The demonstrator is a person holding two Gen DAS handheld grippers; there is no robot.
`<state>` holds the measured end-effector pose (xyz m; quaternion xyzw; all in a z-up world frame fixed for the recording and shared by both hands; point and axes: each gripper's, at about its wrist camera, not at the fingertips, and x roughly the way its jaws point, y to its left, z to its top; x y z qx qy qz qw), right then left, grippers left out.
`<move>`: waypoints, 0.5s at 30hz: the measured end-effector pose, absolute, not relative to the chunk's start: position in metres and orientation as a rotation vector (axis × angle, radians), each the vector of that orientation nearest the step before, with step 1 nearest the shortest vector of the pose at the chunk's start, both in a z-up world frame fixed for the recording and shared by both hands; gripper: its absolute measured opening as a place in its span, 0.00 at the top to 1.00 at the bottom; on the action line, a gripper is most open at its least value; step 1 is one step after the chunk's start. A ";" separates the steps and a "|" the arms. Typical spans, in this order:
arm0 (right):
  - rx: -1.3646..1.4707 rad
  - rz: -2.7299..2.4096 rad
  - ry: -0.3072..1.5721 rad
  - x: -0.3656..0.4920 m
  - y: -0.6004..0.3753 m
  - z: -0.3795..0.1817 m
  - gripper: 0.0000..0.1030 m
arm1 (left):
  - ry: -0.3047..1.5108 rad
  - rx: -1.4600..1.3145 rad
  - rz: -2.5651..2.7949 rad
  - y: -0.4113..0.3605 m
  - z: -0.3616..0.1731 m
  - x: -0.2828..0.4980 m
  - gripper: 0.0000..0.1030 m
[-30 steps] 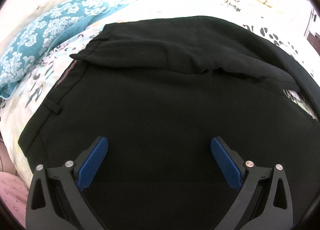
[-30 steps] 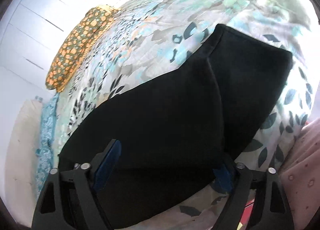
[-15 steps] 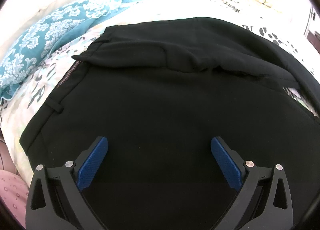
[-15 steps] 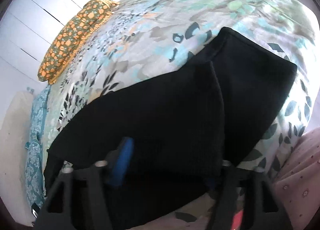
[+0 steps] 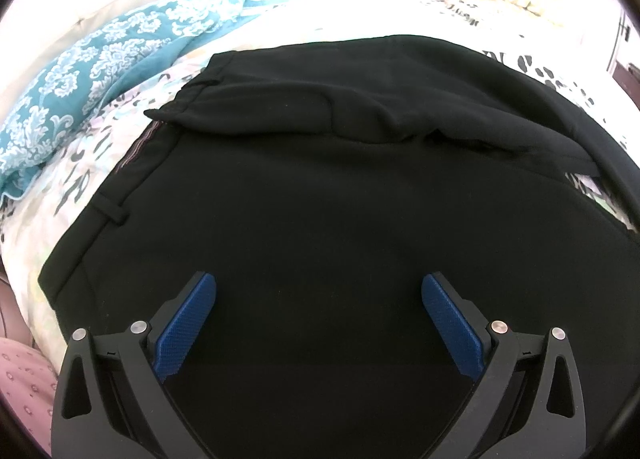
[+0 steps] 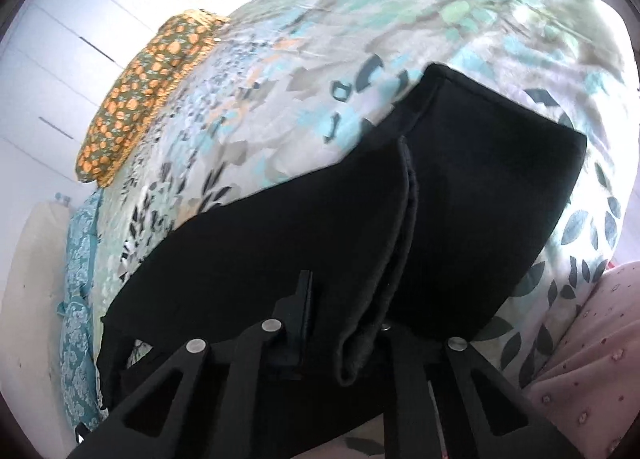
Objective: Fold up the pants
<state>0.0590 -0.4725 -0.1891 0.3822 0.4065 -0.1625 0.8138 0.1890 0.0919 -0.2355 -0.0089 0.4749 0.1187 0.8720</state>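
Note:
Black pants (image 5: 320,187) lie spread on the floral bedspread (image 5: 92,163), waistband at the left with a belt loop, and a fold of fabric across the far part. My left gripper (image 5: 319,301) is open just above the pants, blue pads apart, holding nothing. In the right wrist view the pants legs (image 6: 480,187) stretch away over the bed. My right gripper (image 6: 344,323) is shut on a pinched ridge of the pants fabric that bunches up between its fingers.
A teal patterned pillow (image 5: 96,59) lies at the left and an orange-spotted cushion (image 6: 140,87) at the bed's far side. White wardrobe doors (image 6: 80,11) stand behind. Pink fabric (image 6: 588,339) hangs at the bed's near edge.
My right gripper has closed from open onto the pants edge, gathering a fold of fabric. My left gripper stayed open and drifted slightly over the pants.

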 end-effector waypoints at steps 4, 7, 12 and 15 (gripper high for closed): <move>0.711 -0.301 0.812 0.059 -0.458 -0.162 0.87 | 0.992 -0.018 0.249 0.092 -0.236 0.189 0.00; 0.630 -0.272 0.784 0.060 -0.447 -0.146 0.87 | 0.990 -0.017 0.250 0.092 -0.236 0.189 0.00; 0.600 -0.238 0.771 0.062 -0.442 -0.140 0.87 | 0.984 -0.013 0.255 0.091 -0.236 0.188 0.00; 0.616 -0.229 0.758 0.060 -0.444 -0.139 0.87 | 0.983 -0.012 0.255 0.091 -0.236 0.188 0.00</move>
